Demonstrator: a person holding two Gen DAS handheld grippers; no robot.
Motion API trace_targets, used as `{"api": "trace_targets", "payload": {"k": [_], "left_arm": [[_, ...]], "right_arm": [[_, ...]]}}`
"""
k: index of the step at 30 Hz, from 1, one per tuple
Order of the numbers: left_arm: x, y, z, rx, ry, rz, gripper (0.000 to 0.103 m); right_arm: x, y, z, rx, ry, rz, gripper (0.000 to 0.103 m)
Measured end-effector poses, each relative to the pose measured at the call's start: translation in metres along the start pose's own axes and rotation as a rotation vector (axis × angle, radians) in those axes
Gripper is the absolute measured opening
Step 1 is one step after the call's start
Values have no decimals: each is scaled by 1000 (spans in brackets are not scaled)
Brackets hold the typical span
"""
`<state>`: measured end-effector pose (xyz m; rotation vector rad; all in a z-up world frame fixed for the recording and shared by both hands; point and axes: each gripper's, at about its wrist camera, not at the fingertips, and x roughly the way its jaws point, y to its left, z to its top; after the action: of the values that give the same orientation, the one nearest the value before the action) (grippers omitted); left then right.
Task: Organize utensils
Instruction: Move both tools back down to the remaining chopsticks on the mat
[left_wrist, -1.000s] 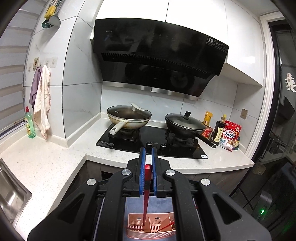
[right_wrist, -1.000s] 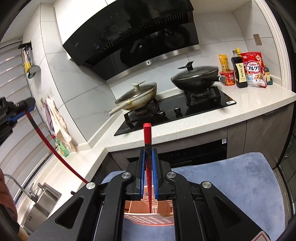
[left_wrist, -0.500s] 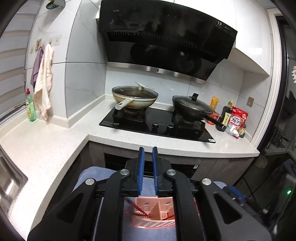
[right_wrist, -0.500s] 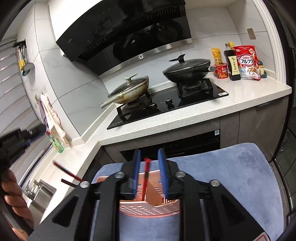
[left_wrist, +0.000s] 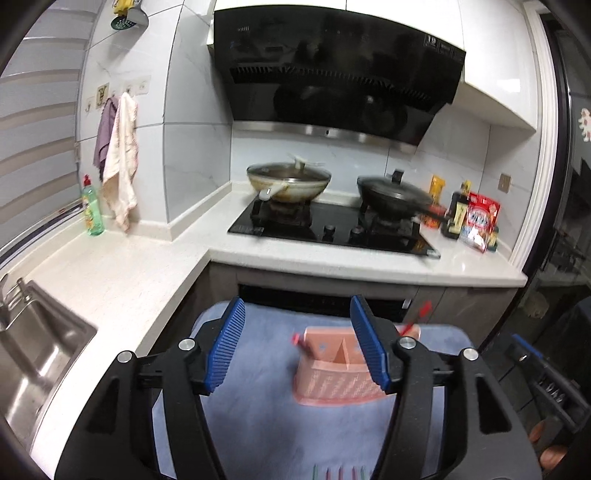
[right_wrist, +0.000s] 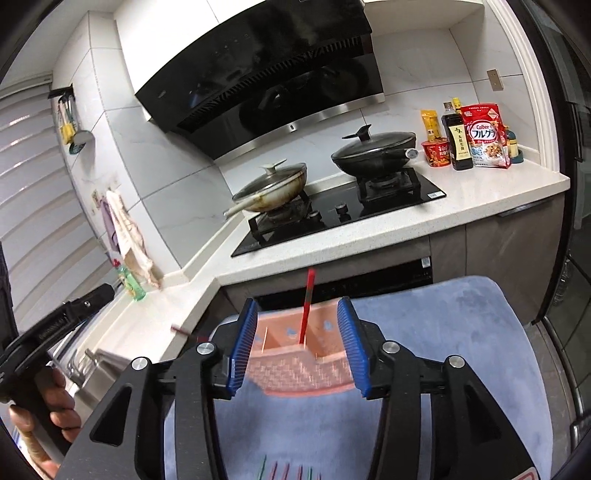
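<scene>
A pink perforated utensil holder (left_wrist: 334, 373) stands on a blue mat (left_wrist: 258, 417); it also shows in the right wrist view (right_wrist: 295, 365). Red chopsticks stand in it: one upright (right_wrist: 306, 306) in the right wrist view, tips sticking out (left_wrist: 415, 317) in the left wrist view. My left gripper (left_wrist: 297, 345) is open and empty, above and left of the holder. My right gripper (right_wrist: 297, 349) is open and empty, jaws on either side of the holder. Several thin coloured utensils (right_wrist: 286, 470) lie on the mat's near edge.
An L-shaped white counter (left_wrist: 122, 280) surrounds the mat, with a steel sink (left_wrist: 33, 354) at left. A black hob (left_wrist: 332, 229) carries two lidded pans. Bottles and food packets (right_wrist: 469, 136) stand at the counter's right end. Towels and a green bottle (left_wrist: 92, 206) are at left.
Both grippers let go of their red chopsticks, which now stand in the pink holder. Both sets of jaws opened wide. The left gripper pulled back and to the left.
</scene>
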<state>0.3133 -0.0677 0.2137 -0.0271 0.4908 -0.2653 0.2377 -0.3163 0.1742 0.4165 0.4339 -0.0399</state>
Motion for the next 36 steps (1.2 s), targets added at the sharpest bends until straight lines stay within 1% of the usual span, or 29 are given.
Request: {"api": "trace_targets", "payload": {"k": [5,10,12,14,17,22,25,28,31,36], "left_arm": [[-19,8,-42,14,42,30,57],[-30,17,-92,-2,115,39,57],[-34,20,-115,5,142,60,57],[-37,20,-131,6,165,66,57],[-43,23,-159,-7,212,51,57],[-51,26,-199,-24,273,64,57],[-56,29,-220,-29,303,66,57],[-61,29,-236,-7,321,77,57],[-64,30,-249,-9,346,74,57],[-67,32,-269,-14,382,74,57]], "right_arm": [[-32,6,-43,-51,37,-11,48],[-54,8,-88,-95,94,-28,48],[-63,8,-109,-111,117,-41,48],[-70,8,-130,-125,143,-52,48],[-76,3,-157,-125,179,-77,48],[-83,-7,-196,-107,243,-109,48],[-88,-6,-217,-125,269,-119,48],[-92,-2,-237,-158,286,-130,48],[-94,1,-253,-183,304,-136,48],[-89,3,-277,-182,352,-131,48]]}}
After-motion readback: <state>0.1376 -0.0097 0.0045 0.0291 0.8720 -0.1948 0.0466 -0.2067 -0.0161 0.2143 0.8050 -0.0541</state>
